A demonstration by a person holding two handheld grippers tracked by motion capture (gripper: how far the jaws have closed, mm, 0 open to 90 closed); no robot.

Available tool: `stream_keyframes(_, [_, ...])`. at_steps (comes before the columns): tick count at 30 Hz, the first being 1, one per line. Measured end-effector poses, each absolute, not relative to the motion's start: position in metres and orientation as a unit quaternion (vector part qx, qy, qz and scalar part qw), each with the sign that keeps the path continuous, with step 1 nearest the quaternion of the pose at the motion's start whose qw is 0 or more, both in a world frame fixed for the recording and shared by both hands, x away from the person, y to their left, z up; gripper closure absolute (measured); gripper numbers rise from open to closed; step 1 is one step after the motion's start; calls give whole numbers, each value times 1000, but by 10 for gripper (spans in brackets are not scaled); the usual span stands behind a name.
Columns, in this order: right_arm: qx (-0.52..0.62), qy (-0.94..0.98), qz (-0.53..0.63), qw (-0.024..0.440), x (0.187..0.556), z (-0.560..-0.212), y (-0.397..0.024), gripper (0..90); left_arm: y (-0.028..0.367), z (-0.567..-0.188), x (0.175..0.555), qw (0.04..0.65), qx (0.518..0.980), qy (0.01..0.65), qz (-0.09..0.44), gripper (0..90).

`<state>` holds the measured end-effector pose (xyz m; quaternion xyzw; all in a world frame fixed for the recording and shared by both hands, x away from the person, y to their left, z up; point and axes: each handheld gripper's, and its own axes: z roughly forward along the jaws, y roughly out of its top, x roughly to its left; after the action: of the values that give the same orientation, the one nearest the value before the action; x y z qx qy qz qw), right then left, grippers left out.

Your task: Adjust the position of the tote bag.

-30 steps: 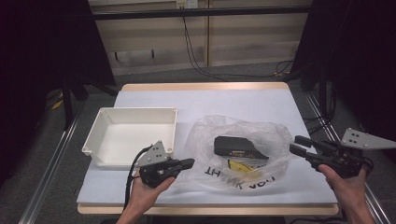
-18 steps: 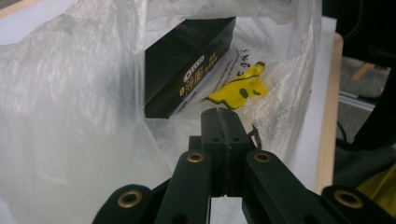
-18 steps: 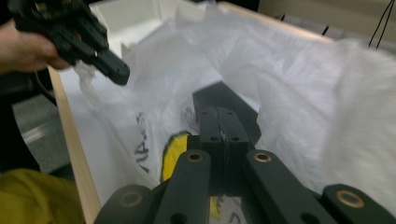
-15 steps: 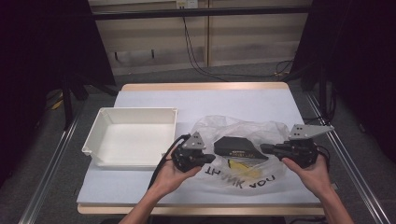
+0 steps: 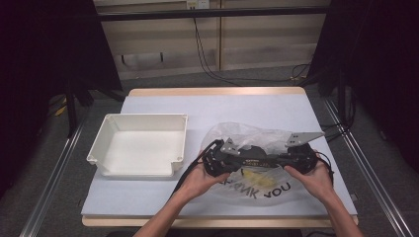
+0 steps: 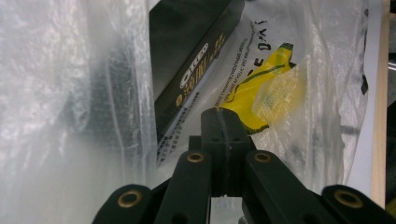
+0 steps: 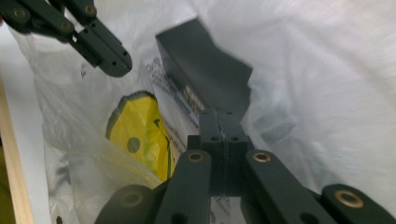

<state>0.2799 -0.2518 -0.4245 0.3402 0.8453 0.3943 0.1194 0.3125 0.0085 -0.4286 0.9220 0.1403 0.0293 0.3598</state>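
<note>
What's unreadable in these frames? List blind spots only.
- Black box: left claw view, top cut by the frame edge, label half readable through the bag.
- Yellow packet: right claw view, print blurred by plastic, lower part behind the right claw.
- Whether the left claw pinches film: its own jaws hide the tips.
- Bag print: high view, partly under the hands.

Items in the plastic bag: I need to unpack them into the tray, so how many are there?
2. A black box lies mid-bag, and a yellow packet sits just nearer the person, beside it. The crumpled plastic bag could hide more.
</note>
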Motion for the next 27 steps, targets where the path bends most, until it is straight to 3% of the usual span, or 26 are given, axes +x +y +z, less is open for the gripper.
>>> stream_keyframes(10, [351,853,365,126,283,-436,-254,900,6,-438,316,297,945,130,50,900])
stream_keyframes(27, [388,843,331,172,280,-433,-284,900,19,-453,319,262,952,149,45,900])
